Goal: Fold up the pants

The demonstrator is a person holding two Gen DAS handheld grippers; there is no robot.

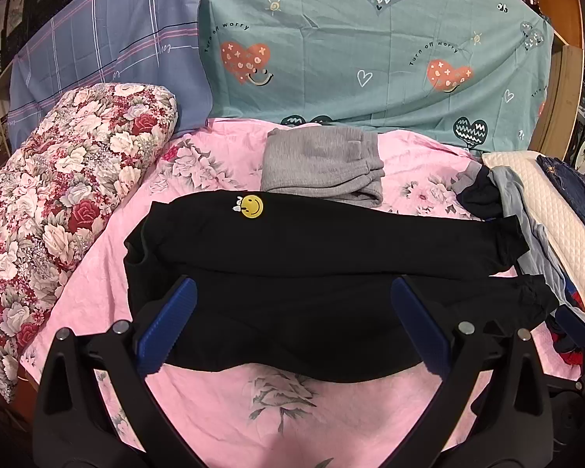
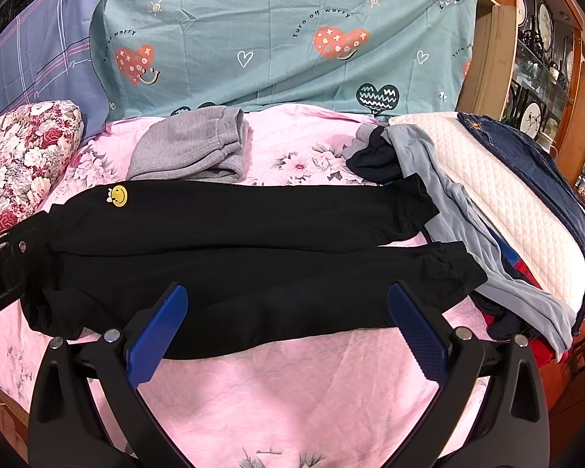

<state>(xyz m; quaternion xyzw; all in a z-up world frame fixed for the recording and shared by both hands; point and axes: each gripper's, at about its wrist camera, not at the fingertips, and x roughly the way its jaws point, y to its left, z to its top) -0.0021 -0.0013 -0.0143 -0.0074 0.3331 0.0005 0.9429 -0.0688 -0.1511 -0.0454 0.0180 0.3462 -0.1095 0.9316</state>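
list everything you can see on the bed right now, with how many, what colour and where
black pants: one, black with yellow smiley patch, laid flat across bed centre
grey pants: one, grey, folded, behind the black pair
clothes pile: several, grey-blue, dark and red, right side
jeans: one, dark blue, on white quilted pad, far right
floral quilt: one, red and white, rolled, left
pink sheet: one, pink floral, covering bed
left gripper: one, black with blue pads, open over waist end
right gripper: one, same colours, open over legs
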